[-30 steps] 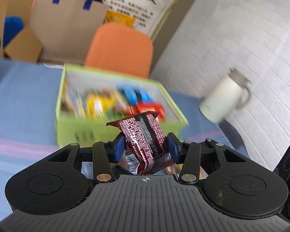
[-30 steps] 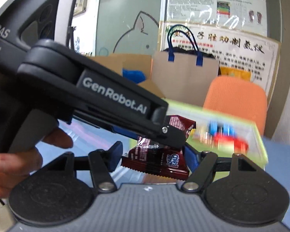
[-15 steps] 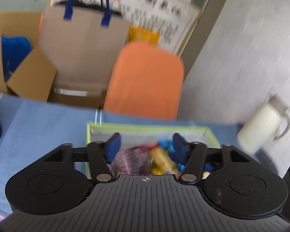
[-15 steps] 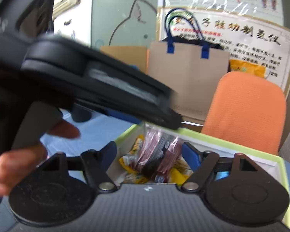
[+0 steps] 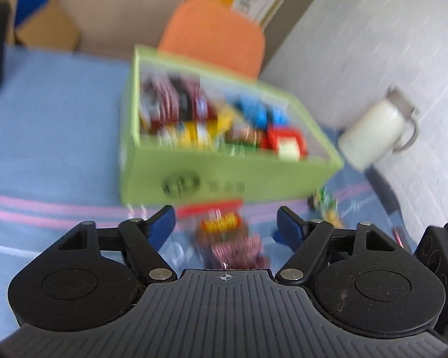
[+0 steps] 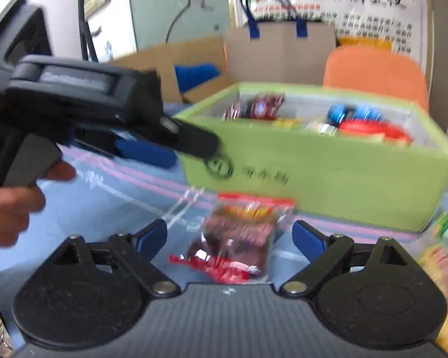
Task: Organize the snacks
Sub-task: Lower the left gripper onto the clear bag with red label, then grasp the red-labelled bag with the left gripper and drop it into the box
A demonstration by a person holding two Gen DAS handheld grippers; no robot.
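Glossy plastic snack packet point(image 6: 239, 238) on blue cloth point(image 5: 53, 125)

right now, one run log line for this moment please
left gripper: open | right gripper: open | red snack packet: on blue tablecloth, before green box | box: holds snacks

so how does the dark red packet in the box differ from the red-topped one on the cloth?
The dark red packet lies inside the green box, at its far left end; the red-topped packet lies outside on the blue cloth, in front of the box. The first looks opaque; the second is clear-windowed, its contents showing. Only the second sits between the open claws. Both are untouched.
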